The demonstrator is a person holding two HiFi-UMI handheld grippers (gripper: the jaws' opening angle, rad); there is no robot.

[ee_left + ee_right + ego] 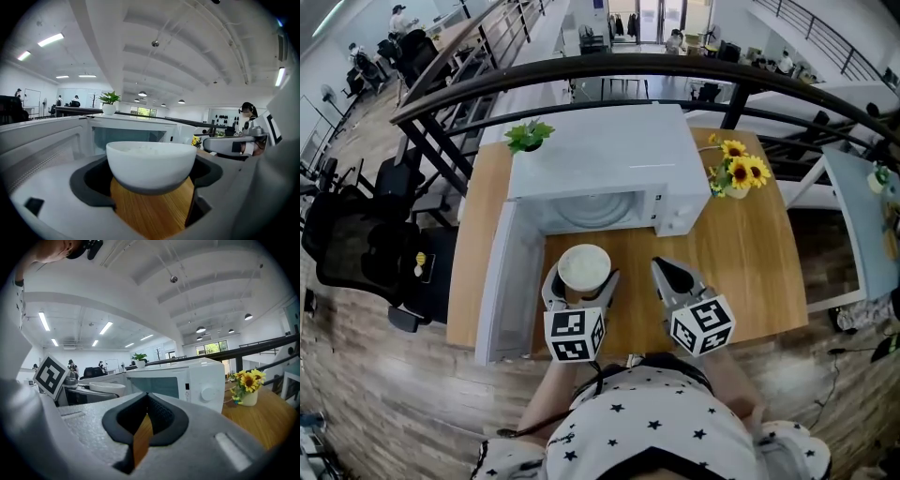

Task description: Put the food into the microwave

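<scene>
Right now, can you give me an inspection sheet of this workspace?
Surface: wooden table, bare in front of the tongs.
Job's things: white microwave with its door swung open to the left; bowl of rice in front of the cavity, not yet inside.
Clutter: potted plant on top of the microwave; sunflowers in a vase to its right.
Grippers: left tongs closed on the bowl; right tongs shut, empty.
Cables: nothing seen on the table.
Surroundings: black railing behind the table, office chair at left.
</scene>
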